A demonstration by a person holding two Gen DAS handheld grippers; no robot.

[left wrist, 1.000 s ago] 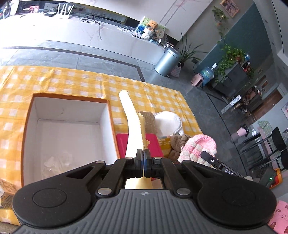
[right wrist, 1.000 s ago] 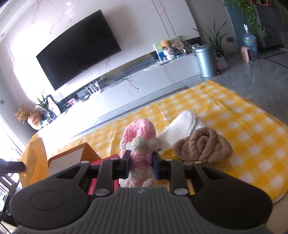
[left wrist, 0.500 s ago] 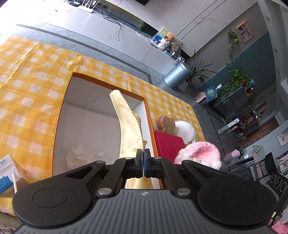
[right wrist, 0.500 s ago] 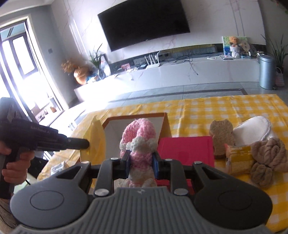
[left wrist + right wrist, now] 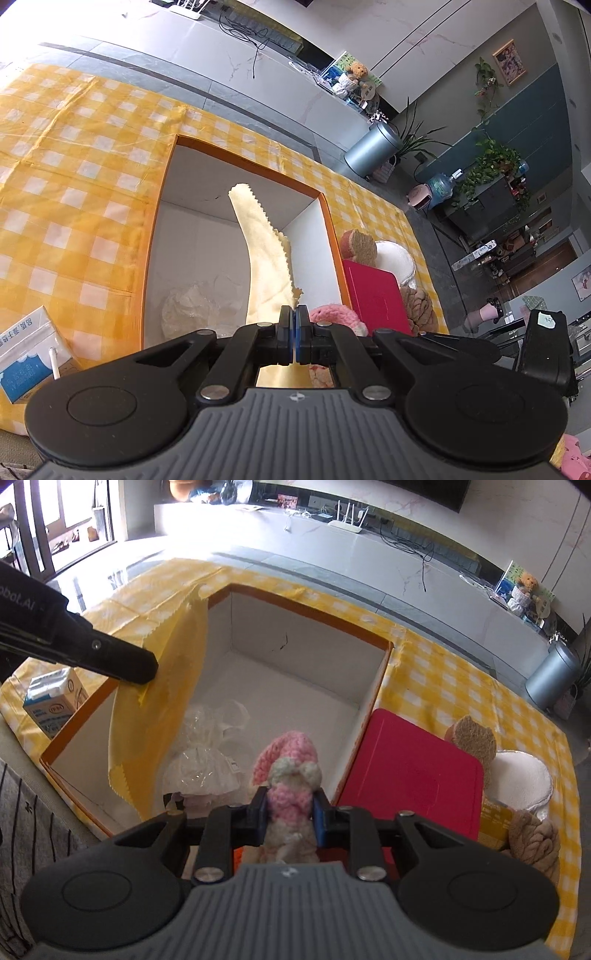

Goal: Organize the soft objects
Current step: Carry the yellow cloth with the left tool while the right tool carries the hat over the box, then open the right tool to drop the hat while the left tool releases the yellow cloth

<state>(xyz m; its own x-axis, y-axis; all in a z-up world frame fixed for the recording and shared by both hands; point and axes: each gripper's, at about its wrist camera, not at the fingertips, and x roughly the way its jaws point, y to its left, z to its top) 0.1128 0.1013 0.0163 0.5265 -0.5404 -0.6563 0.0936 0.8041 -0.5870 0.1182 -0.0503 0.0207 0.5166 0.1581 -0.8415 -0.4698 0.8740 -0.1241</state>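
**Yellow cloth and pink knitted toy held over the open box**

The yellow cloth [image 5: 264,258] hangs from the left gripper [image 5: 294,325], whose jaws are pinched flat together on its zigzag edge; it drapes down inside the box [image 5: 384,672] along the near left wall. The pink knitted toy [image 5: 290,775] is clamped between the narrow-set jaws of the right gripper [image 5: 290,814], just above the box's near right corner.

The box is orange outside and white inside, with its top fully open. Most of its floor is bare; only a crinkled clear plastic bag [image 5: 208,753] lies near the front. The left gripper's black arm crosses above the box's left rim in the right wrist view.

The box sits on a yellow checked tablecloth [image 5: 74,177]. A red lid [image 5: 410,775] lies touching the box's right wall. Beyond it are a brown bear-shaped sponge [image 5: 471,744], a white round pad [image 5: 521,782] and a tan knotted towel [image 5: 533,843], close together. A milk carton [image 5: 26,354] stands just left of the box.

Behind the table runs grey floor and a long white cabinet [image 5: 406,554], with a metal bin [image 5: 373,149] beside it.
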